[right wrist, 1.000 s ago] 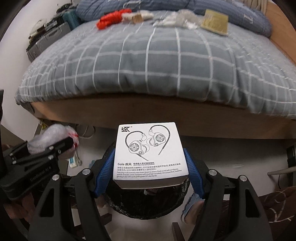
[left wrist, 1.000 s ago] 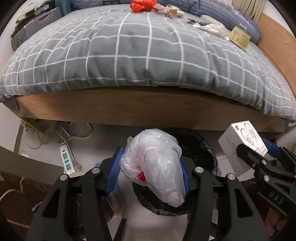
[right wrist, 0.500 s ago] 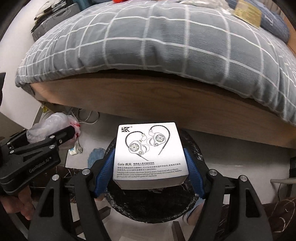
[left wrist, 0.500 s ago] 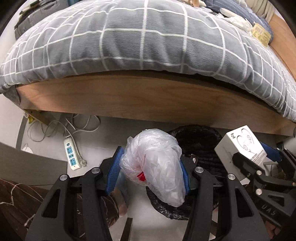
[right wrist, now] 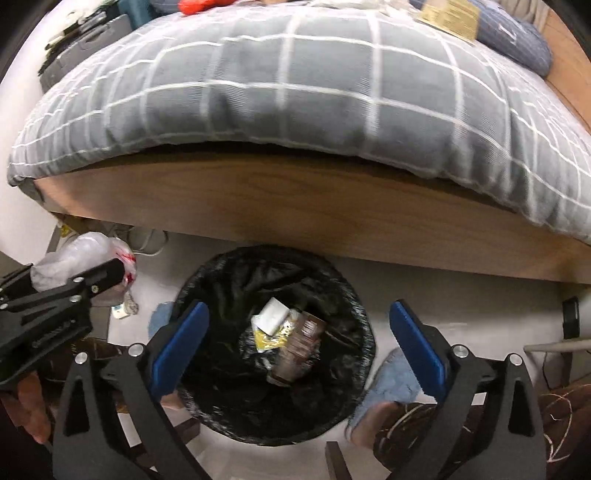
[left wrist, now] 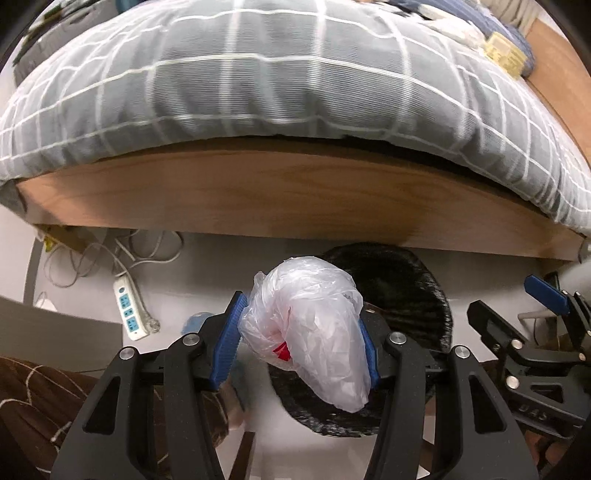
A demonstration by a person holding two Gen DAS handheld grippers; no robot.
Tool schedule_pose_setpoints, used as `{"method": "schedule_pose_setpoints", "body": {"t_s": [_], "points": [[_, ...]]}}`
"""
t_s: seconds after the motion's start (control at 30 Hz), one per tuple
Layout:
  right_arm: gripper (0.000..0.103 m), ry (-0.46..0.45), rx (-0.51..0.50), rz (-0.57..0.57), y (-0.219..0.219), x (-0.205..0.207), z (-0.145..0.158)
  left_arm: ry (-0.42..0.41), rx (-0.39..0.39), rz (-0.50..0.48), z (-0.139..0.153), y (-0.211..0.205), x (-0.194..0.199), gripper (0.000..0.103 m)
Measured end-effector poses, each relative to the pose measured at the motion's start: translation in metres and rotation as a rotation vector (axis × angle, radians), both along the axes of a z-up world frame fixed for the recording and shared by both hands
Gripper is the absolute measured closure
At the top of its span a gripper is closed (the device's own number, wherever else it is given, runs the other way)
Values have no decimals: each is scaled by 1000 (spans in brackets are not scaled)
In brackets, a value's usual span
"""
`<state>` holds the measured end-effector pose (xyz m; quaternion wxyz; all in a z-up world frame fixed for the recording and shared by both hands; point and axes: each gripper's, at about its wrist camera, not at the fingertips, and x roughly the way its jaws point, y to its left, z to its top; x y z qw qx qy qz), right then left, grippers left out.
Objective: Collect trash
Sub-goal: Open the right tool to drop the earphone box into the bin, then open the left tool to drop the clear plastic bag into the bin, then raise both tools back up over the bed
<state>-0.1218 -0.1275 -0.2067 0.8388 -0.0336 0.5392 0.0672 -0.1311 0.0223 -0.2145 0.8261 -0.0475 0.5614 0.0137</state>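
Your left tool [left wrist: 299, 345] clamps the plastic bag [left wrist: 308, 332], seemingly just left of the bin [right wrist: 273, 343]; right tool [right wrist: 295, 343] gapes empty above it.

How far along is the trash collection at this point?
Done: the white box lies in the black-lined bin, and the right tongs hang open and empty above it. In hand: the left tongs grip a crumpled plastic bag. Left: dropping that bag, then the red item and yellow packet on the bed.
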Motion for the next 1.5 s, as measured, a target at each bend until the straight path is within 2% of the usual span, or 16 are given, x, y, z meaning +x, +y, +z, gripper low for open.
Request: {"method": "schedule_pose_setpoints", "body": {"t_s": [0.7,0.8,0.87,0.97,1.07,1.27,1.5], "points": [[8,-12,-53,-177,-90,-9,10,21,-28,-188,-8,-95,15,51],[8,-9,-53,-199,-97,-11,8,26,-20,-201,-12,-102,14,43],[8,-11,-52,-207,-98,-11,7,25,-3,-202,-15,-104,13,20],[8,-14,-51,-220,-100,-12,7,-11,16,-203,-14,-104,9,9],[8,-32,-55,-221,-98,-9,12,-25,52,-202,-14,-101,8,6],[8,-72,-69,-199,-86,-4,15,-49,61,-144,-6,-78,11,6],[8,-146,-40,-199,-77,4,45,-101,80,-107,15,-62,16,6]]}}
